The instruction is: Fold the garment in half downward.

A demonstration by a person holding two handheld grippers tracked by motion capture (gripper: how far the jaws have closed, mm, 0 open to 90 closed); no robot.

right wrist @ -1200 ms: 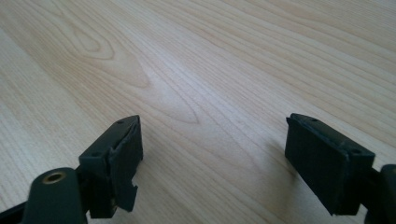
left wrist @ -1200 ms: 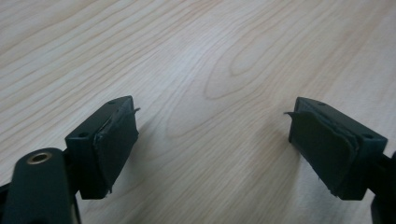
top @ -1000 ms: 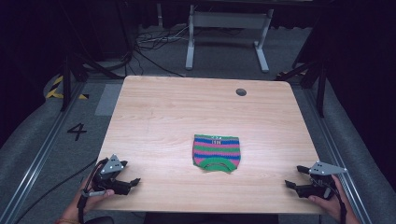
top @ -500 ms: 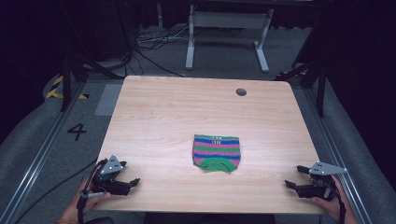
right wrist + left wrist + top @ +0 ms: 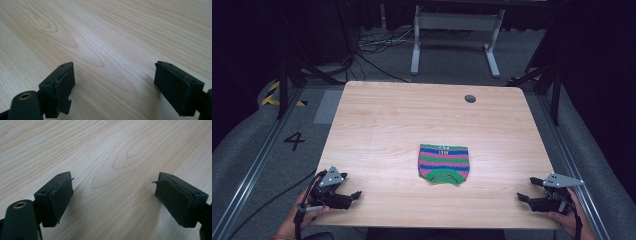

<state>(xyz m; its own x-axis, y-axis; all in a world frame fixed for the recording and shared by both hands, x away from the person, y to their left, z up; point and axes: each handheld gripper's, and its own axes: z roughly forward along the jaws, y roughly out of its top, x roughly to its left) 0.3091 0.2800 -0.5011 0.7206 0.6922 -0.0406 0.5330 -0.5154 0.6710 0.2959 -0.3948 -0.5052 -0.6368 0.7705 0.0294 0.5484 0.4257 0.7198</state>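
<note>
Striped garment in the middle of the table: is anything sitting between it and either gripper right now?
Nothing visible. Bare wood lies between the striped garment and both the left gripper and the right gripper at the near corners. Both gripper views show empty tabletop between open jaws.

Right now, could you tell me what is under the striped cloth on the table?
The striped cloth lies flat on the wooden table, with bare wood on every side of it. No bulge shows in the high view, but the cloth covers whatever may lie beneath, so that stays unseen.

both grippers (image 5: 353, 195) (image 5: 523, 197) agape, low
</note>
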